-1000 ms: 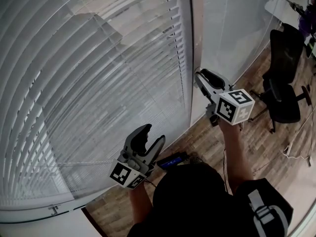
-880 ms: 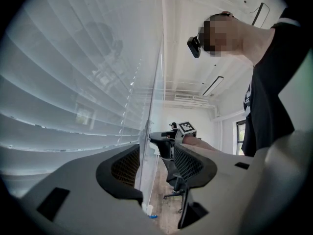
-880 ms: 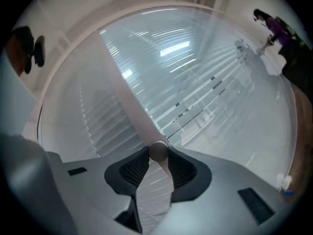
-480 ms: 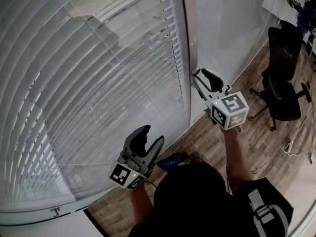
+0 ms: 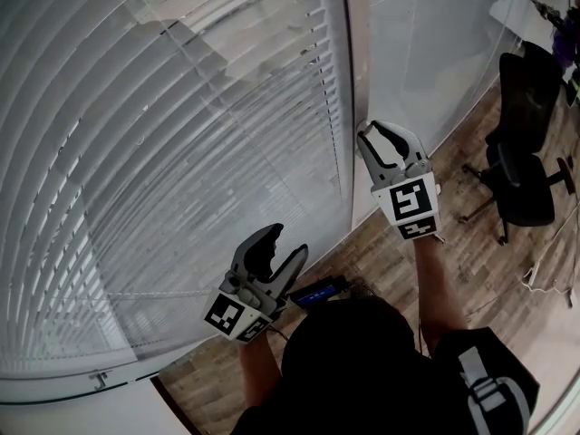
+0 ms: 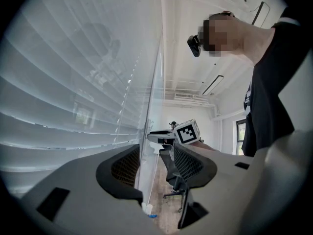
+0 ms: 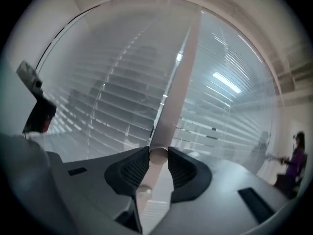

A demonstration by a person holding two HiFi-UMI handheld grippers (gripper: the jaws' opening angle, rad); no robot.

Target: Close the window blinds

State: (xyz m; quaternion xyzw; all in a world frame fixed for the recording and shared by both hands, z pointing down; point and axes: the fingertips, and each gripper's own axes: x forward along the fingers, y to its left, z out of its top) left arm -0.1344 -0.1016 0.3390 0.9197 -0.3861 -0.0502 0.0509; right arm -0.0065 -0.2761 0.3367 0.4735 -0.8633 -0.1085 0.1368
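White slatted blinds (image 5: 181, 152) cover the big window on the left. Their pale tilt wand (image 7: 173, 97) hangs along the window post (image 5: 358, 53). My right gripper (image 5: 381, 137) is raised at that post; in the right gripper view the wand's lower end sits between the jaws of the right gripper (image 7: 158, 155), which are closing, with both pads touching it. My left gripper (image 5: 283, 245) hangs lower, in front of the blinds, open with nothing between its fingers. The left gripper view looks past the left gripper (image 6: 156, 155) to the post and the right gripper's marker cube (image 6: 187, 131).
A black office chair (image 5: 526, 152) stands on the wood floor (image 5: 381, 261) at the right. A small dark device (image 5: 317, 293) lies on the floor by the window's foot. The white sill (image 5: 91, 388) runs along the lower left. A person in purple (image 7: 296, 158) stands far off.
My right gripper has turned so its marker cube faces the head camera and has drawn a little nearer the post. The left gripper has barely moved.
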